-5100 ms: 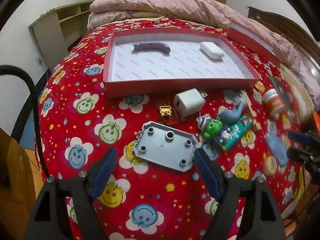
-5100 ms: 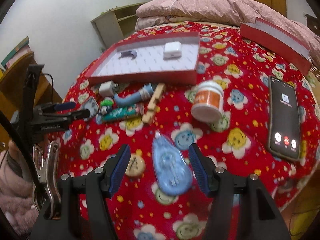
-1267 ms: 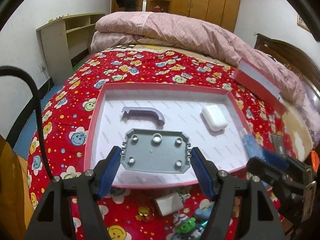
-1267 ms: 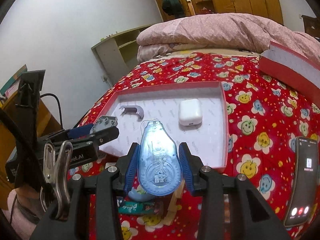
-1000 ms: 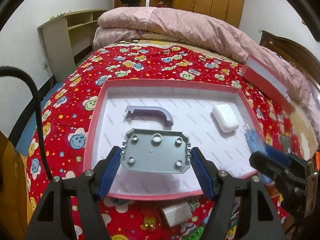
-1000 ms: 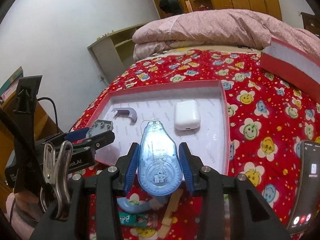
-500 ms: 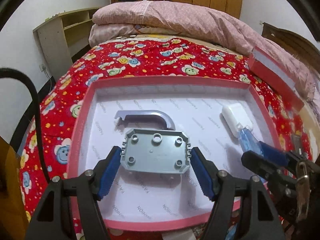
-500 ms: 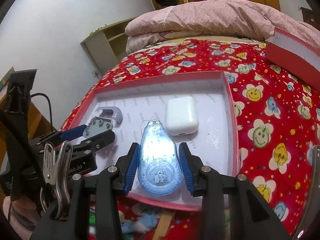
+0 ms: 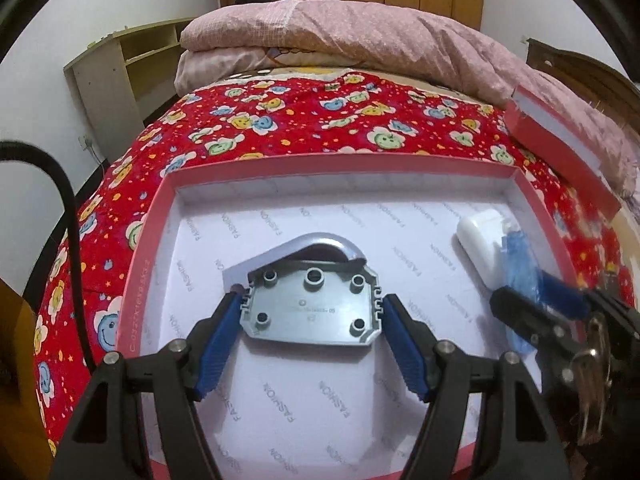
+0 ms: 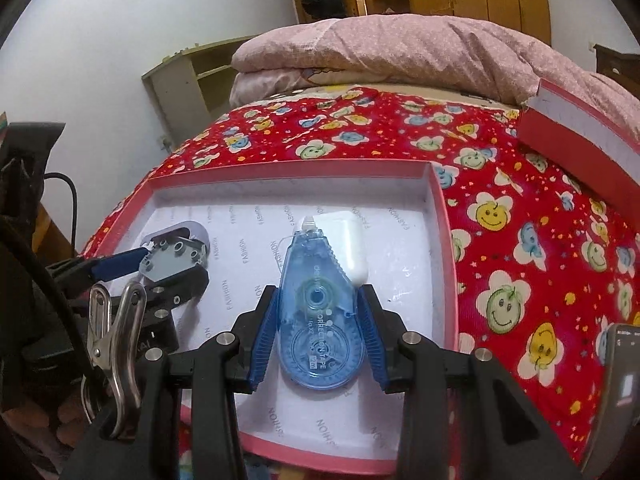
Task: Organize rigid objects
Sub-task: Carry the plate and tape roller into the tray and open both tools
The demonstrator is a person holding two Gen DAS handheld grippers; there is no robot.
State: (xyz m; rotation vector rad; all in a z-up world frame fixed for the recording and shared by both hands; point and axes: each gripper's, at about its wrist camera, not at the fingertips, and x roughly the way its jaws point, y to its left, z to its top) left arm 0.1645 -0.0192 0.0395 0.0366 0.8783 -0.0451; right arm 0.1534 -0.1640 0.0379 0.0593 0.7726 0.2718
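My left gripper [image 9: 312, 312] is shut on a grey plastic plate [image 9: 310, 310] with round studs, held low over the white floor of the red-rimmed box lid [image 9: 344, 158]. Just behind the plate lies a grey curved handle [image 9: 320, 242], partly hidden by it. My right gripper [image 10: 318, 316] is shut on a blue correction tape dispenser [image 10: 318, 312], also held over the lid [image 10: 444, 240]. A white earbud case [image 10: 354, 246] lies in the lid behind the dispenser's tip. The right gripper [image 9: 536, 312] shows at the right of the left wrist view, next to the white case [image 9: 478, 240].
The lid rests on a bed with a red smiley-flower cover [image 9: 360, 120]. A second red box [image 10: 580, 148] lies at the far right by a pink quilt [image 9: 360, 40]. A phone [image 10: 620, 396] lies at the right edge. A shelf unit [image 9: 120, 68] stands far left.
Both grippers have moved forward and down over the lid with their objects. The handle and white case now sit closer, and the loose items on the bed have dropped out of view.
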